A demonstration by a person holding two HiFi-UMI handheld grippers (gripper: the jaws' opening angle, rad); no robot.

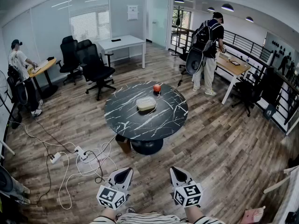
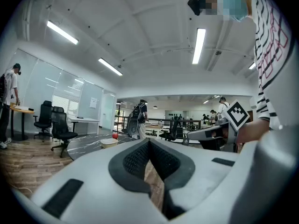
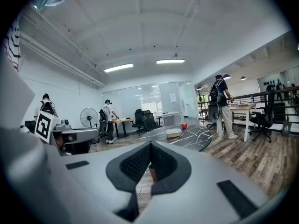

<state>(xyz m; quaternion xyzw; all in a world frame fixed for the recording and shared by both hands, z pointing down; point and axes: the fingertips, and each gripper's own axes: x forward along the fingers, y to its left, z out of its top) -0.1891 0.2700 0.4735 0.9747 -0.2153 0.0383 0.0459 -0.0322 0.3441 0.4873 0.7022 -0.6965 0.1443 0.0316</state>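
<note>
Two grippers, one in each of my hands, hang low over the wood floor, side by side and well short of anything to pick up. Off to the left of my left gripper [image 1: 124, 171], white cables [image 1: 70, 181] and a power strip [image 1: 80, 154] lie on the boards. The left gripper's jaws are drawn together with the tips meeting. Nothing sits between them, and only a sliver of floor shows through the hollow behind the tips. Far ahead and to its left stand two black office chairs [image 1: 96, 66]. Straight ahead of both grippers, well apart from them, stands a round black marble table [image 1: 122, 116]. A pale lidded box [image 1: 145, 103] rests near the middle of its top. A red fruit [image 1: 157, 87] sits just beyond the box, toward the far edge and a little to the right. My right gripper [image 1: 176, 171] matches the left, with its jaws closed tip to tip and holding nothing. Far ahead and to its right, a person [image 1: 208, 50] with a backpack stands at a wooden desk [image 1: 236, 65].
</note>
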